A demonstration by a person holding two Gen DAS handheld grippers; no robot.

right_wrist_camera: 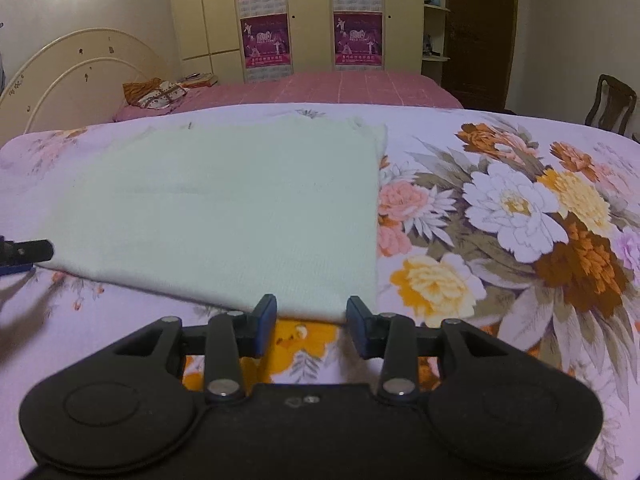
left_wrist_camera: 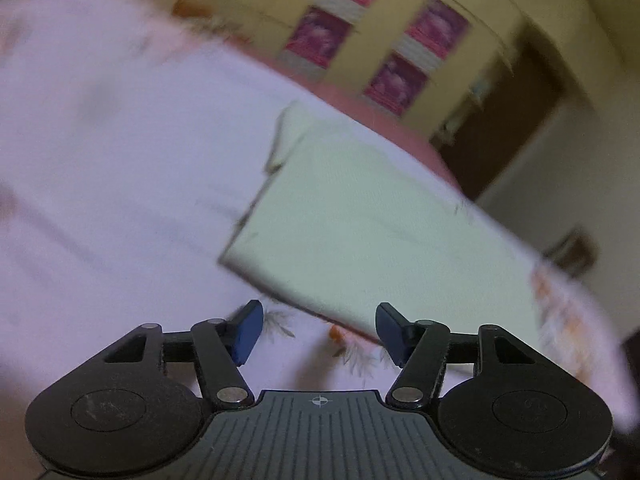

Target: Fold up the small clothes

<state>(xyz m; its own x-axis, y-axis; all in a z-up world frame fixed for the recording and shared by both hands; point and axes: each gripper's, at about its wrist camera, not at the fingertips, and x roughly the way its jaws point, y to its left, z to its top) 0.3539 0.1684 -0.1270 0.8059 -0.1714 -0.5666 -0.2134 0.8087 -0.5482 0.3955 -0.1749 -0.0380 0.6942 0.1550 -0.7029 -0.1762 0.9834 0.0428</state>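
A pale green garment lies flat on the flowered bedspread, folded into a rough rectangle. My right gripper is open and empty, just short of the garment's near edge at its right corner. In the blurred, tilted left wrist view the same garment lies ahead. My left gripper is open and empty, close to the garment's near corner. The left gripper's tip shows at the left edge of the right wrist view, beside the garment's left corner.
A pink bed cover lies beyond the bedspread, with a headboard and a bundle of cloth at left. Wardrobes with posters stand behind. A dark door and a chair are at right.
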